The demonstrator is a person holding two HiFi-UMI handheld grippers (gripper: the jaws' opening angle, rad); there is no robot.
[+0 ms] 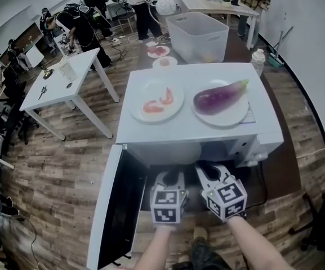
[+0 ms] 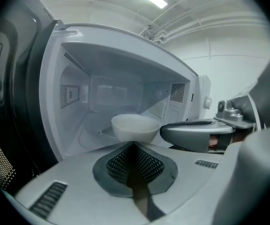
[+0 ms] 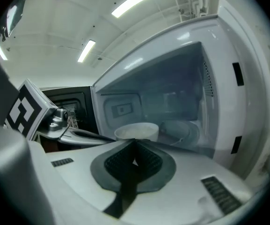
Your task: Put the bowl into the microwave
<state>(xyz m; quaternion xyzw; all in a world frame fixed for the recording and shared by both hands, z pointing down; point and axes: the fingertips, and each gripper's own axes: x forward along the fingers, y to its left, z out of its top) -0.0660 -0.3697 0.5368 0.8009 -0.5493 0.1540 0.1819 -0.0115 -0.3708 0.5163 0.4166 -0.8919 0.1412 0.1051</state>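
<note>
The white microwave (image 1: pixel 151 131) stands with its door (image 1: pixel 114 207) swung open to the left. A white bowl (image 2: pixel 135 128) sits upright on the cavity floor near the front, also visible as the bowl (image 3: pixel 137 131) in the right gripper view. My left gripper (image 2: pixel 134 144) is shut, its tips just in front of the bowl's base, with nothing visible between the pads. My right gripper (image 3: pixel 135 142) is shut too, just short of the bowl's rim, and empty. Both grippers, left (image 1: pixel 170 180) and right (image 1: pixel 208 172), point into the opening side by side.
On the microwave's top lie a plate with red slices (image 1: pixel 156 101) and a plate with an aubergine (image 1: pixel 221 97). Behind it stand a white tub (image 1: pixel 199 35) and a bottle (image 1: pixel 257 59). A white table (image 1: pixel 66 83) stands left; people work at the back.
</note>
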